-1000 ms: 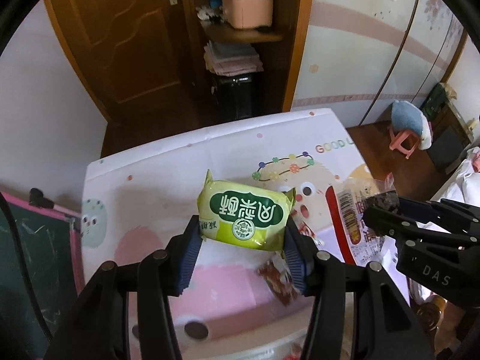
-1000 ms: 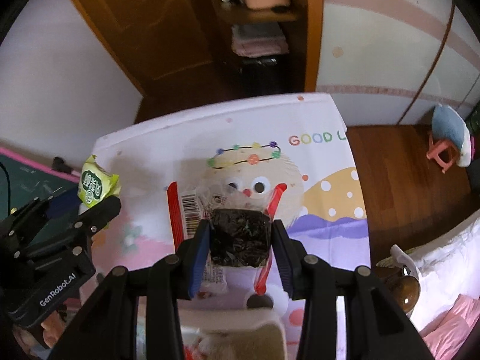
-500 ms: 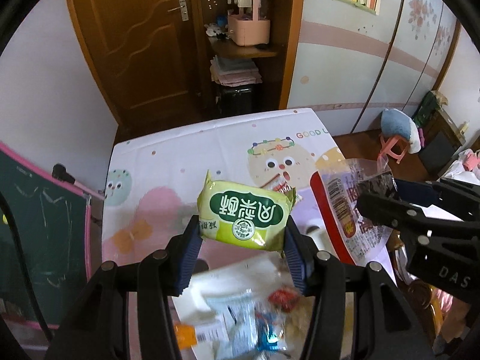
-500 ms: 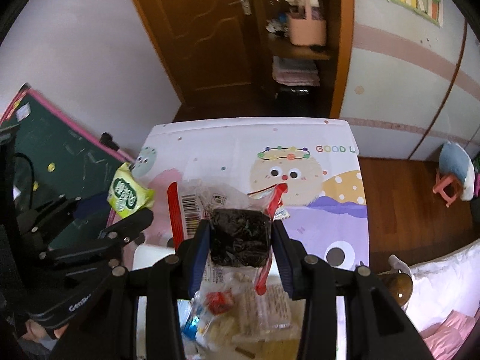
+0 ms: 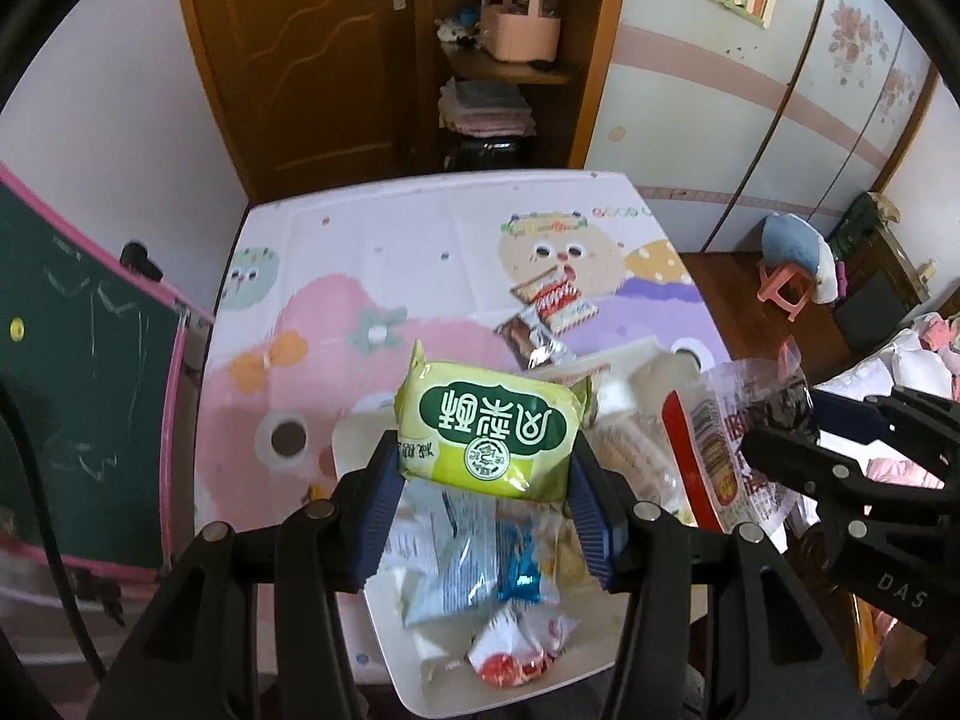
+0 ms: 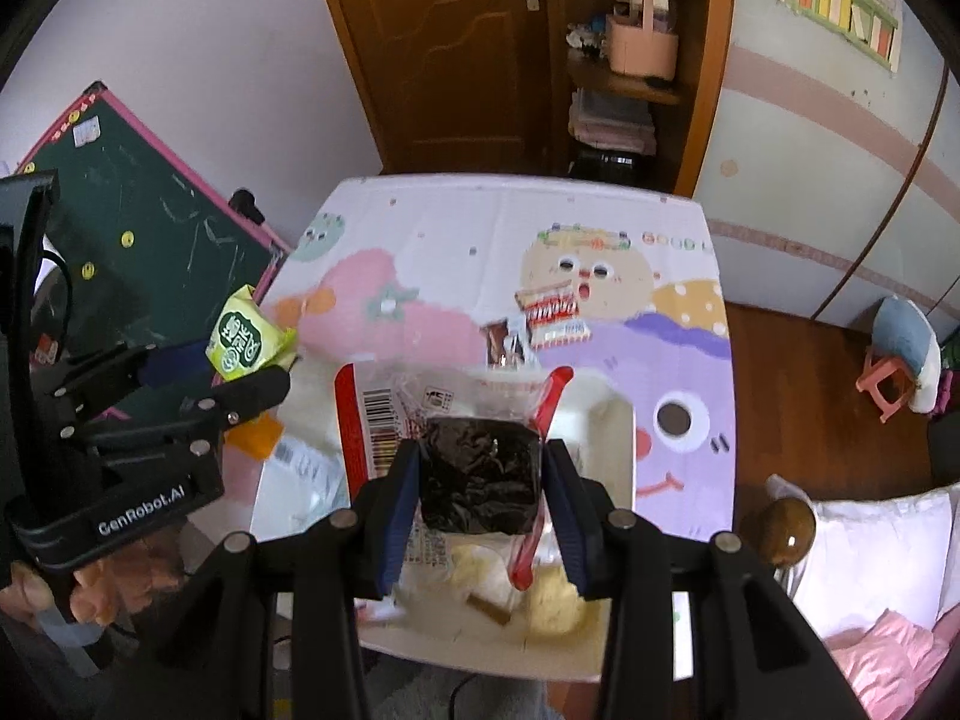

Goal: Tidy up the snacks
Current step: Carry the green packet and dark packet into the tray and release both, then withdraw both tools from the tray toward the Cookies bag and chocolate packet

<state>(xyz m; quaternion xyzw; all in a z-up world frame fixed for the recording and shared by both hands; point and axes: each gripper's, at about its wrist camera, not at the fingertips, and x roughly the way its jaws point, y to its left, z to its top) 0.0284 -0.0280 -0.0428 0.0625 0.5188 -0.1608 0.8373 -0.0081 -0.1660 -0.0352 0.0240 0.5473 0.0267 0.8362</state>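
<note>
While both tongs hang above the white tray (image 5: 384, 654) at the near edge of the table (image 5: 372, 240), I note the left gripper (image 5: 483, 489) clamped on a green packet (image 5: 486, 426) by its two short ends; it looks light, puffy and crushable. My right gripper (image 6: 480, 480) pinches a clear seaweed bag (image 6: 474, 474) across its dark block. I judge the film slippery and would grip the stiffer block, not the loose film.

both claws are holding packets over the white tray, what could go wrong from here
1. The left claw grips only the lower edge of the yellow-green snack packet, so it may slip.
2. The white tray looks heaped, so dropped packets may slide off.
3. The right claw's clear red-edged packet hangs loose and may snag.
</note>
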